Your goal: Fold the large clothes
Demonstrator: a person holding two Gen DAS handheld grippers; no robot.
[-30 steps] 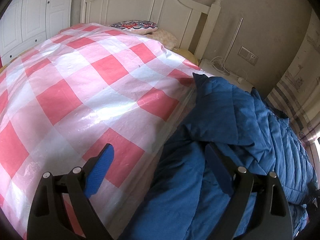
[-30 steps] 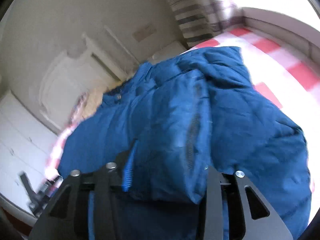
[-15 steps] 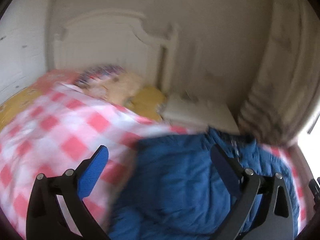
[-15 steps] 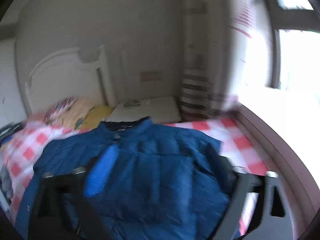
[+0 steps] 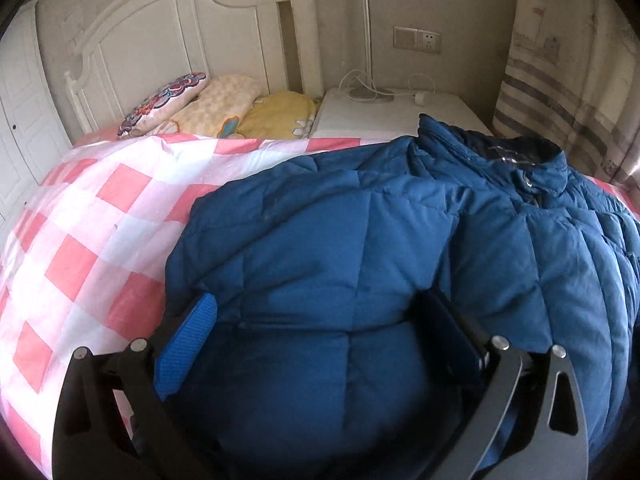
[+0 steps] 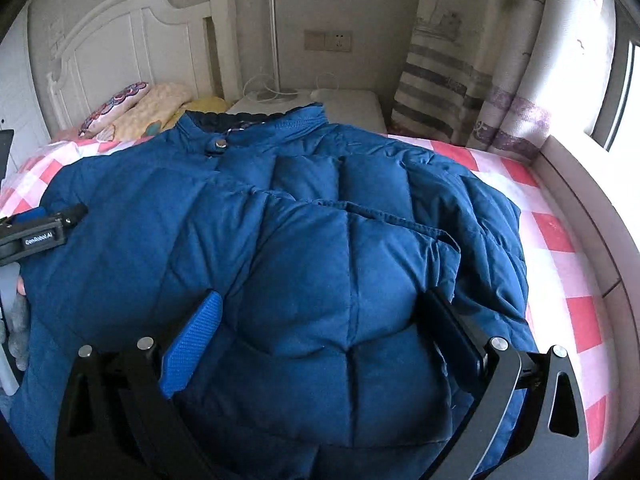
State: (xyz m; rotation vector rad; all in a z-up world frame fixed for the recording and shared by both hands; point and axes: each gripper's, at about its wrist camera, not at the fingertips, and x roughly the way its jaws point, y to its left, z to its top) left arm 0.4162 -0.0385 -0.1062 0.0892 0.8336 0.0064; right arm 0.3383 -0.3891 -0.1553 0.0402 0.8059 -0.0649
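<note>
Blue padded jacket (image 6: 304,248) spread on the bed (image 6: 560,240), collar toward twelve o'clock near the headboard. Both sleeves folded in across the chest. Left gripper (image 5: 320,332) and right gripper (image 6: 320,328) hovering over the hem at six o'clock, fingers wide apart, gripping nothing. Probably past halfway; bottom-to-collar fold apparently left, then smoothing.

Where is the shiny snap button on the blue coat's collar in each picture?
Left wrist view: snap button at upper right, on the blue coat collar.
Right wrist view: snap button at upper left of centre.
Shared landmark: the wall socket.
</note>
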